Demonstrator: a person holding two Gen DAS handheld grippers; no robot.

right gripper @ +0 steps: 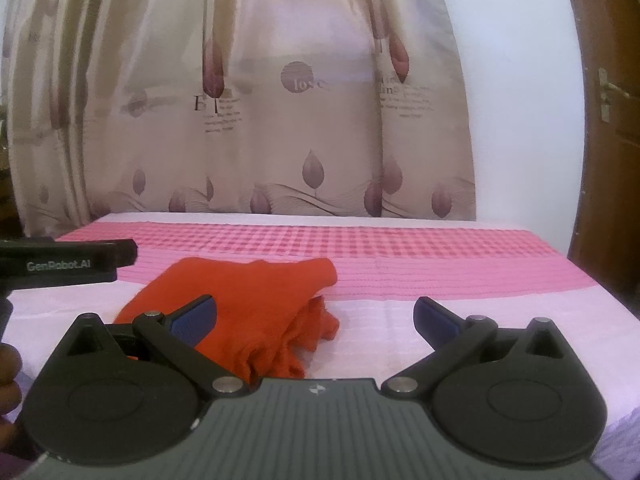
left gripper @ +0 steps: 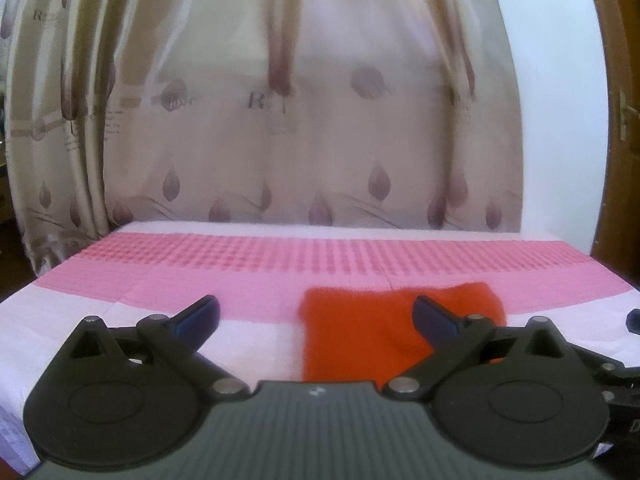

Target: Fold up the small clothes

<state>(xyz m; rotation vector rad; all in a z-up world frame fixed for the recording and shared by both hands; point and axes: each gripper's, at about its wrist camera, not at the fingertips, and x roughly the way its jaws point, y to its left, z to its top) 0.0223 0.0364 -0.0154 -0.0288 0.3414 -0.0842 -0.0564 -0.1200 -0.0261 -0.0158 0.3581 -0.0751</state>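
Beige curtain (left gripper: 248, 120) with purple leaf print hangs behind the surface; white wall (left gripper: 560, 120) to its right, brown wooden door (right gripper: 608, 120) with a handle at far right. Surface looks like a bed or covered table, can't tell which; it carries a pink and white cloth (left gripper: 160, 280) with a checked pink band along the far side and a plain white part nearer the cameras.

Orange garment (left gripper: 360, 328) lies on the cloth, across the line where pink meets white. Right wrist view shows it roughly folded, flat on its left part, rumpled and bunched at its right near edge (right gripper: 312, 320).

Left gripper (left gripper: 318, 316): fingers wide apart, holding nothing. Garment sits ahead between the fingers, shifted to the right side; right fingertip (left gripper: 434, 314) overlaps the garment in the picture, left fingertip (left gripper: 200, 314) is over bare cloth, apart from the garment. Contact with the fabric can't be judged.

Right gripper (right gripper: 318, 316): fingers wide apart too, nothing held. Garment is ahead and to the left; left fingertip (right gripper: 196, 316) overlaps its near left part, right fingertip (right gripper: 434, 318) is over bare white cloth, well clear of the garment.

Right wrist view, left edge: black body of the left gripper (right gripper: 64, 266) with "GenRobot.AI" lettering, above the garment's left side. A person's hand (right gripper: 8, 376) grips below it, partly cut by the frame.
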